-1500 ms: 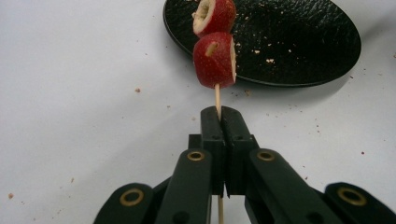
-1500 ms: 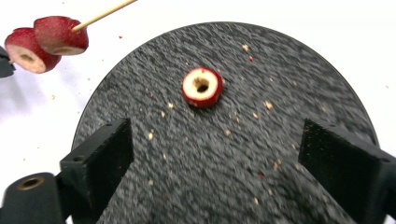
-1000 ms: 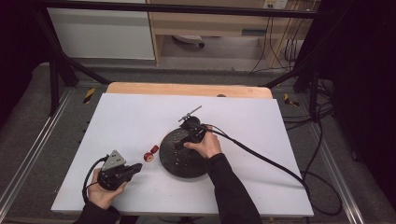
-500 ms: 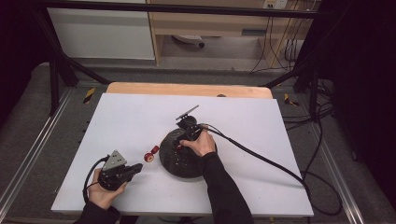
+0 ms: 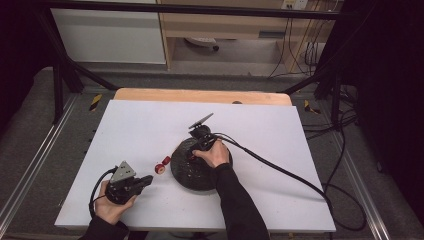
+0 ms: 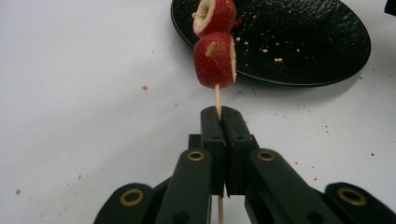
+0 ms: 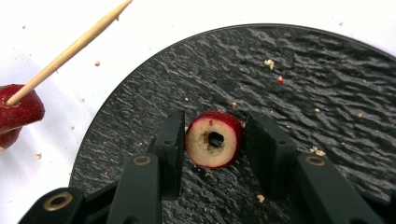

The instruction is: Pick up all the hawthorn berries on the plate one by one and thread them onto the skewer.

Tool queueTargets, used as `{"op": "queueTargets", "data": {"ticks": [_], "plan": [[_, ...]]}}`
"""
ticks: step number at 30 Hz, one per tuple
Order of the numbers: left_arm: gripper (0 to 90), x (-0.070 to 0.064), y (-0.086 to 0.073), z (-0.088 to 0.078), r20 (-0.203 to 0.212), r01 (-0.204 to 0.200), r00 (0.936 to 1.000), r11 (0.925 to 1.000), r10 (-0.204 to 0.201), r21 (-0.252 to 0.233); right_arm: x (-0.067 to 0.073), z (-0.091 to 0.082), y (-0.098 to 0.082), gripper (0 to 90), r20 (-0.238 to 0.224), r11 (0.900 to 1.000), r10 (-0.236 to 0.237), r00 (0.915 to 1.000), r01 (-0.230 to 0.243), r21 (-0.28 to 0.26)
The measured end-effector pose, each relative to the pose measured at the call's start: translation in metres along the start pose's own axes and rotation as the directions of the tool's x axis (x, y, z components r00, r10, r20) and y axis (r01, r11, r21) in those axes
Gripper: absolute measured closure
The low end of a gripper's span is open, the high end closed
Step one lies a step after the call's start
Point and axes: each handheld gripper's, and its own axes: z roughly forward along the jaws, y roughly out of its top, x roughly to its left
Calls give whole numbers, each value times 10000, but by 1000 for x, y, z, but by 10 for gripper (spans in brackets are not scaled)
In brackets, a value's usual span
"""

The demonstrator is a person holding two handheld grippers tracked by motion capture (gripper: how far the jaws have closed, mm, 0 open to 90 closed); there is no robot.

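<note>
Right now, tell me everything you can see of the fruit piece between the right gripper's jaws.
The fruit piece is a small round slice with red skin, pale flesh and a dark cored hole facing the camera. It lies on the black textured plate among crumbs. The right gripper has just been closing around it; the jaws flank it, contact uncertain.

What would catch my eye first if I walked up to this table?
Probably the black plate in the middle of the white table, with the right gripper closing around a cored red fruit piece on it. Just left of the plate, the left gripper pinches a thin wooden skewer that already carries two red fruit pieces.
</note>
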Motion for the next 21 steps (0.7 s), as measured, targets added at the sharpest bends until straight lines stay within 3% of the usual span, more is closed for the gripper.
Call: {"op": "queueTargets", "data": {"ticks": [10,21], "plan": [[885,-1,0,0,32,-7,10000,10000,8,-51,0,-2,0,608,-182,9998,175,9997,-176,-67],[885,-3,1,-1,55,-29,10000,9999,29,-151,4,-25,-6,612,-308,9980,215,9993,-233,-595]]}}
